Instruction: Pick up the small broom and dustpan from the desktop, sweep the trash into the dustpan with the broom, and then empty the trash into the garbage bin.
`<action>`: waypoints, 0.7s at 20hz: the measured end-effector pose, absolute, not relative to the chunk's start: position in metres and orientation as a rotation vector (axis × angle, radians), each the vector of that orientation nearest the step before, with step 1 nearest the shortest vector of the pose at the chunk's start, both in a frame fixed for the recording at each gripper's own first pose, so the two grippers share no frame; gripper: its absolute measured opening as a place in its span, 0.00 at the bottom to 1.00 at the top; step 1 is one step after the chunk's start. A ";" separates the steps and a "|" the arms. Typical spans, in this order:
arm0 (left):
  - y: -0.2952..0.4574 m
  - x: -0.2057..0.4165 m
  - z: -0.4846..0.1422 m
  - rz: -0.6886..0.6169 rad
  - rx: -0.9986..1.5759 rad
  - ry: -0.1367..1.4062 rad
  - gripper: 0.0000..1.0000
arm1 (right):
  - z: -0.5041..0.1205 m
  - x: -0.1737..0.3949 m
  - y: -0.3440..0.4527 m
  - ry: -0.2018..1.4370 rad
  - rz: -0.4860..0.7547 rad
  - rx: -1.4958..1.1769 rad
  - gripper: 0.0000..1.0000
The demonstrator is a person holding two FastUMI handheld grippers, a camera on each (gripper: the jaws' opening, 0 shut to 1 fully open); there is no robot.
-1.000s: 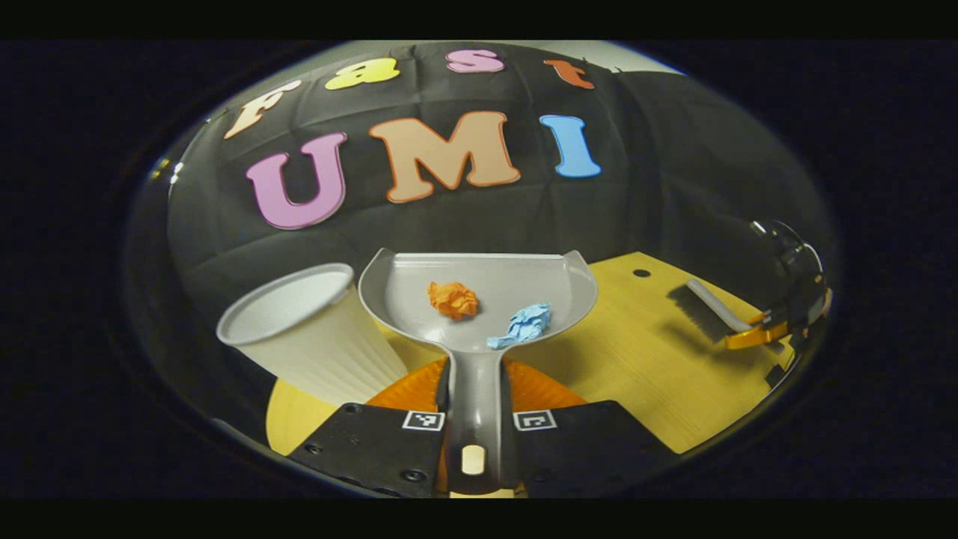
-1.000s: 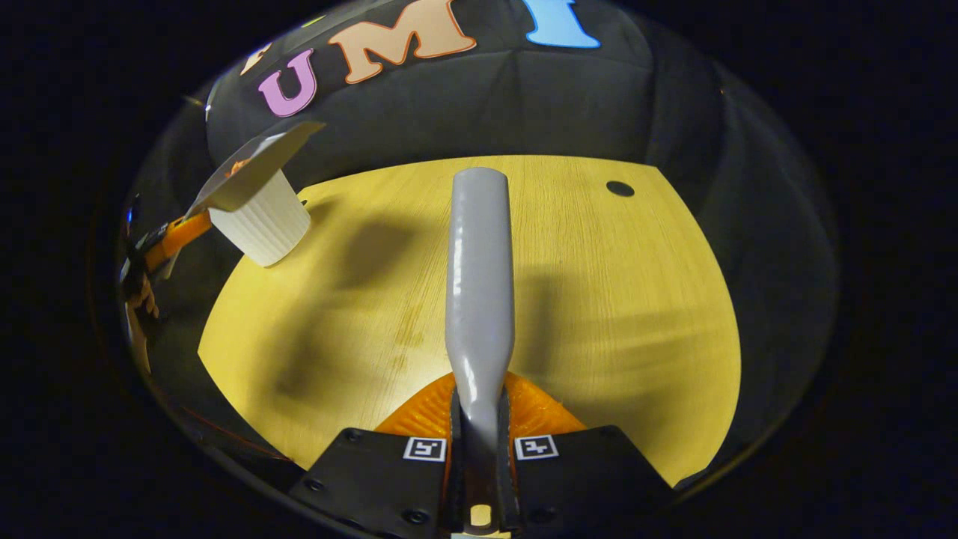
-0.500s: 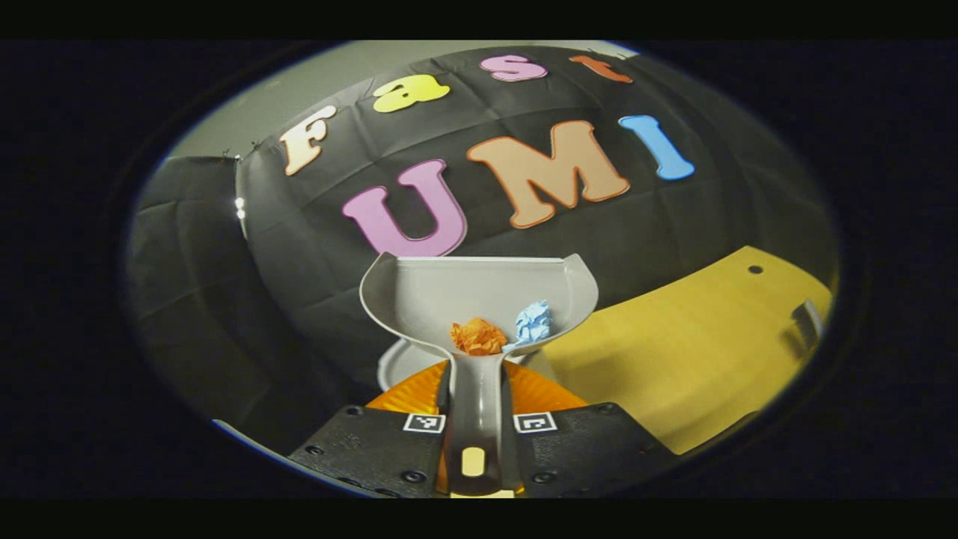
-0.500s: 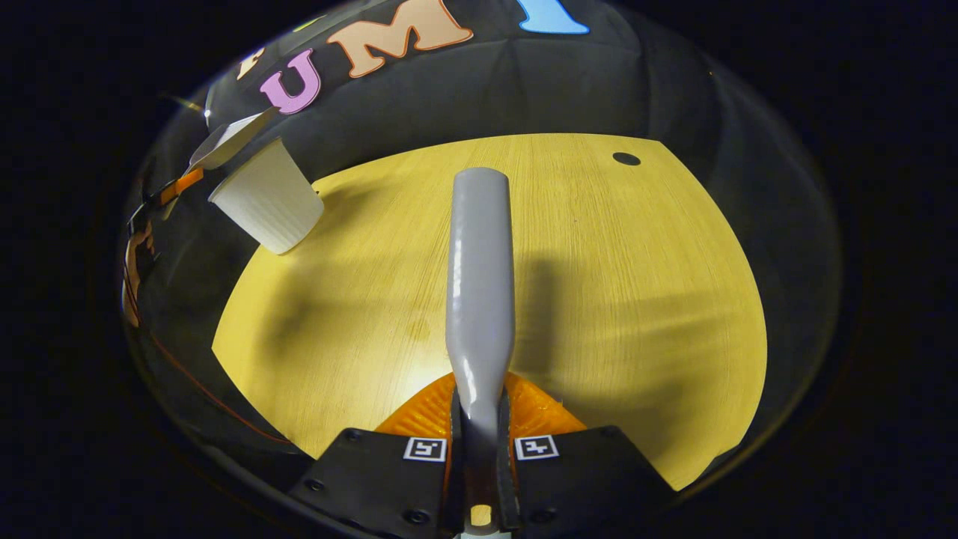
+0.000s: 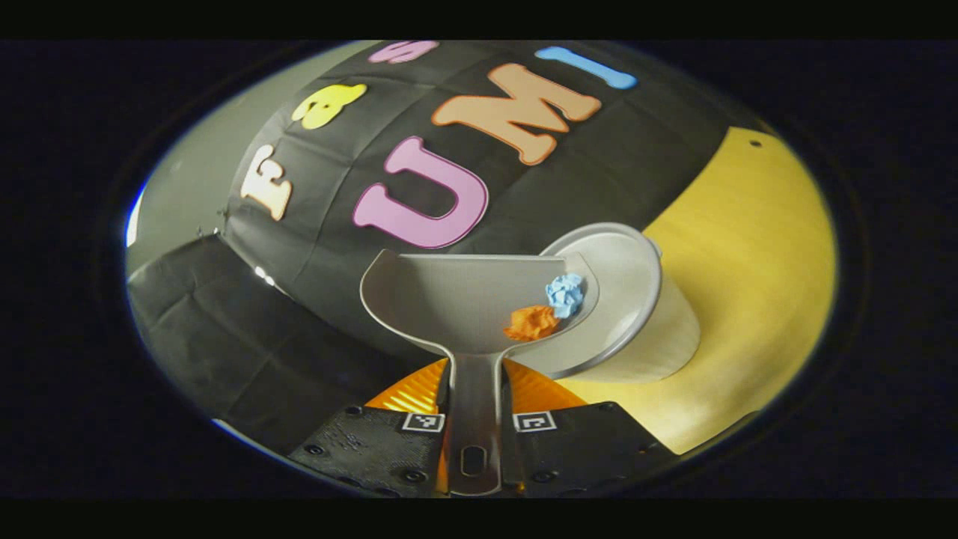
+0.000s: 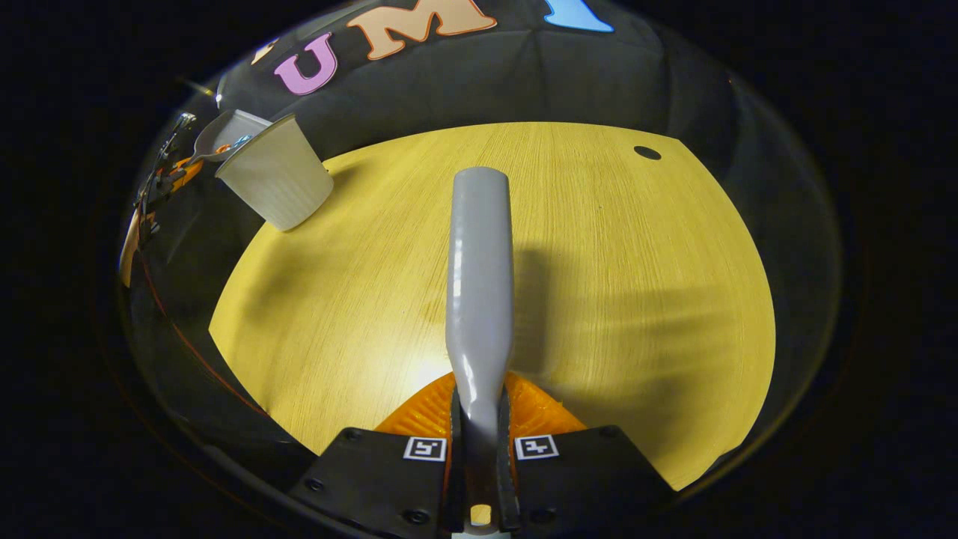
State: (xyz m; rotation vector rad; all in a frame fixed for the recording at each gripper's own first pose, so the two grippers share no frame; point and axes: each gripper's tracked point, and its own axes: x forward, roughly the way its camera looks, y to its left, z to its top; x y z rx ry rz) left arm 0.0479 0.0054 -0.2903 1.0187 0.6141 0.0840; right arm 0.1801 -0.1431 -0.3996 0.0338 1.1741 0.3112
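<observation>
The left gripper (image 5: 474,419) pinches the grey dustpan (image 5: 464,299) handle, tipping the orange paper ball (image 5: 530,323) and blue paper ball (image 5: 565,293) over the white bin (image 5: 629,314) at the yellow worktop's (image 6: 599,284) far left corner. The right gripper (image 6: 479,449) pinches the grey broom (image 6: 479,284) above the worktop's near edge. Black cloth (image 6: 486,82) hangs behind.

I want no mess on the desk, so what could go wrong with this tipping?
The orange wad and blue wad sit at the dustpan's side corner, not its front lip, so they may fall beside the bin. The bin stands near the desk edge, and a nudge could topple it.
</observation>
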 end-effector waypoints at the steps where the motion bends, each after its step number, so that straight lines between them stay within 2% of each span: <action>1: 0.006 0.048 -0.287 0.072 1.091 0.615 0.19 | -0.400 0.181 -0.142 1.176 0.313 0.034 0.19; 7: 0.012 0.051 -0.276 -0.030 1.493 0.571 0.19 | -0.396 0.181 -0.137 1.173 0.308 -0.001 0.19; 9: 0.011 0.050 -0.281 -0.063 1.432 0.572 0.18 | -0.398 0.178 -0.133 1.171 0.301 0.006 0.19; 12: 0.011 0.047 -0.282 -0.018 1.207 0.602 0.19 | -0.401 0.177 -0.139 1.172 0.296 0.021 0.19; 13: 0.010 0.046 -0.278 0.002 1.187 0.600 0.17 | -0.401 0.178 -0.139 1.171 0.297 0.022 0.19; 14: 0.014 0.047 -0.270 0.030 1.240 0.592 0.20 | -0.400 0.177 -0.140 1.169 0.297 0.020 0.19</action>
